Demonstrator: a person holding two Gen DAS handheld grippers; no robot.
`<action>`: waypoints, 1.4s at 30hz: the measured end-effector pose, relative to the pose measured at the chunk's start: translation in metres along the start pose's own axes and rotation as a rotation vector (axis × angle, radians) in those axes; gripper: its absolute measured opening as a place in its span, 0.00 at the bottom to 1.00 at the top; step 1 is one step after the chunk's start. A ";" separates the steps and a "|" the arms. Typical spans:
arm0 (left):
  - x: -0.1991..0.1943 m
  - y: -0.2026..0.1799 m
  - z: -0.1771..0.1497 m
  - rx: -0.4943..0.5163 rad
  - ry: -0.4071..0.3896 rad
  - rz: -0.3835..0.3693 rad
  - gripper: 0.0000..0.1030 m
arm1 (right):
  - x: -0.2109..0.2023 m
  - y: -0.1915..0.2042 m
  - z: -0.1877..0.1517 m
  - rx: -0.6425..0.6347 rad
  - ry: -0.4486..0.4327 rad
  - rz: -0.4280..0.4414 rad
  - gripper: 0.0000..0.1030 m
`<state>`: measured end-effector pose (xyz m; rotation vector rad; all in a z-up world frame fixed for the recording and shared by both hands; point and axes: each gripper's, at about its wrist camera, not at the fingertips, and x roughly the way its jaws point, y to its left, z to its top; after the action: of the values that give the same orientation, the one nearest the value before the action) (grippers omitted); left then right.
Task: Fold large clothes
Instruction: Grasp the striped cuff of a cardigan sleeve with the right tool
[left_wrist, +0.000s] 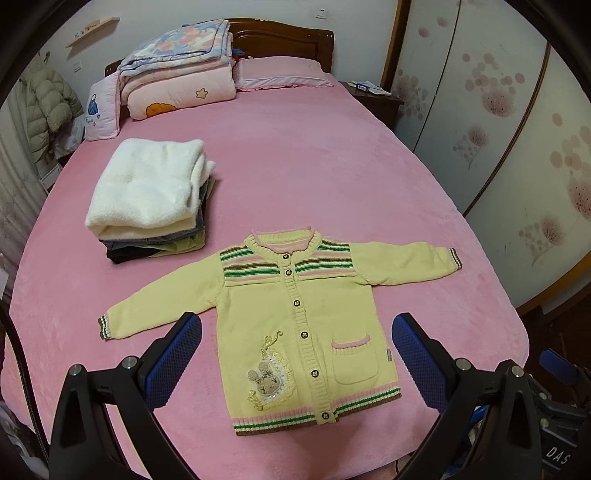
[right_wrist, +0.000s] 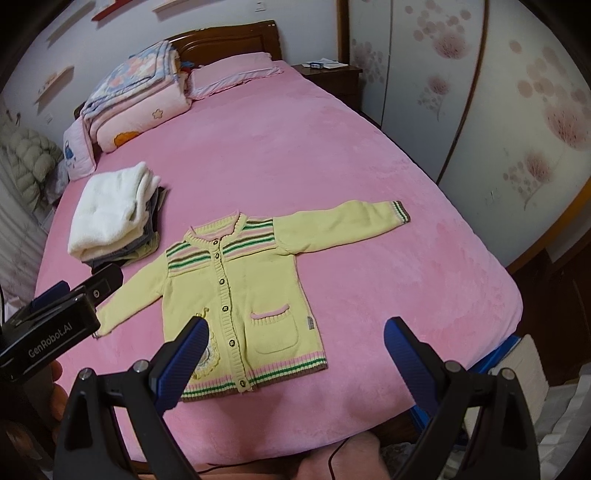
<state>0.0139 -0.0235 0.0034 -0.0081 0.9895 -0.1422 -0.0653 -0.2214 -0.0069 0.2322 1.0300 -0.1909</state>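
Two tools hover over the near edge of the pink plush-covered bed (left_wrist: 332, 166), each with its blue-padded jaws spread wide and holding nothing. Straight ahead of both lies the pale yellow knitted child's cardigan (left_wrist: 317, 306), flat, buttoned, hem nearest, collar away, sleeves out sideways. The left tool (left_wrist: 295, 358) sits nearer the left-lying sleeve, the right tool (right_wrist: 293, 358) nearer the pocket side (likely first folds).

So the cardigan (left_wrist: 295, 325) lies flat on the bed (left_wrist: 332, 177), sleeves out to both sides, near the foot edge. The stack of folded clothes (left_wrist: 147, 199) sits just behind it to the left. Folded quilts (left_wrist: 177, 70) and a pillow (left_wrist: 280, 74) are up at the headboard (left_wrist: 288, 38), nightstand (left_wrist: 373, 98) off to the right.
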 end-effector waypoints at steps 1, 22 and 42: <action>0.000 -0.002 0.001 0.003 -0.001 0.003 0.99 | 0.001 -0.003 0.001 0.007 0.002 0.004 0.94; 0.066 -0.131 0.071 0.056 0.025 -0.017 0.99 | 0.094 -0.126 0.097 0.073 0.051 0.132 0.90; 0.239 -0.195 0.092 -0.002 0.181 0.080 0.99 | 0.254 -0.249 0.149 0.109 0.151 0.140 0.66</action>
<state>0.1968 -0.2517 -0.1308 0.0425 1.1688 -0.0694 0.1190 -0.5135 -0.1778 0.4212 1.1500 -0.1035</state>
